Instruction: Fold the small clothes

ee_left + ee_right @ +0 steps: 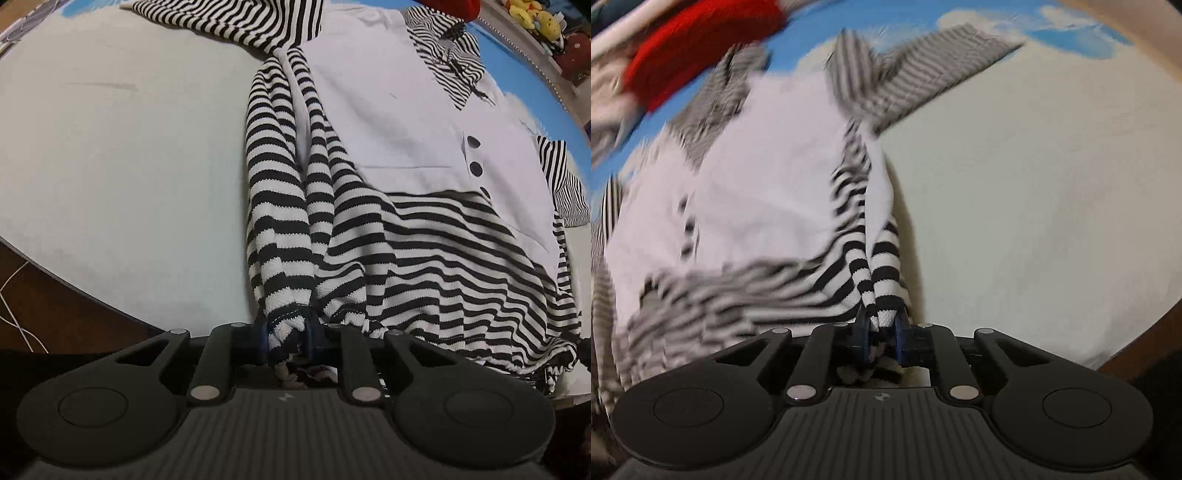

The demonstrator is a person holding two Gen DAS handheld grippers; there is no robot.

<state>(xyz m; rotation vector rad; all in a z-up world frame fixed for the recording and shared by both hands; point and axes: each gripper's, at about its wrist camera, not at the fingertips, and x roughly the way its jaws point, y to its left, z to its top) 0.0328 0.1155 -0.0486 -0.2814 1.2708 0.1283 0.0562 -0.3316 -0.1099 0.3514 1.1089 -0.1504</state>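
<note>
The shirt (391, 122), a small one with a white chest panel and black-and-white stripes, lies spread on a pale table (122, 155), and both tongs grip it. Nearest in the left wrist view, the left gripper (288, 338) has its jaws drawn narrow on a bunched fold of the striped hem, the cloth squeezed between the blue pads and spilling a little behind them. From that pinch a ridge of striped fabric runs away up the middle of the view, gathered into long folds, with the table bare to its left. To the right of the ridge the striped lower part lies flat, then the white panel with three dark buttons (474, 155) in a row, and beyond it the striped collar (447, 62). A striped sleeve (236, 22) stretches out at the far left of the shirt. Past the collar a red cloth (454, 7) shows at the edge, and yellow soft toys (535, 16) sit off to the far right.

In the right wrist view, which is blurred except close in, the right gripper (881, 338) is likewise closed narrow on a striped fold, held tight between its pads. The fold rises away from the jaws, the white panel lies to its left, and the red cloth is at the far upper left over a blue-and-white covering (812, 40).
</note>
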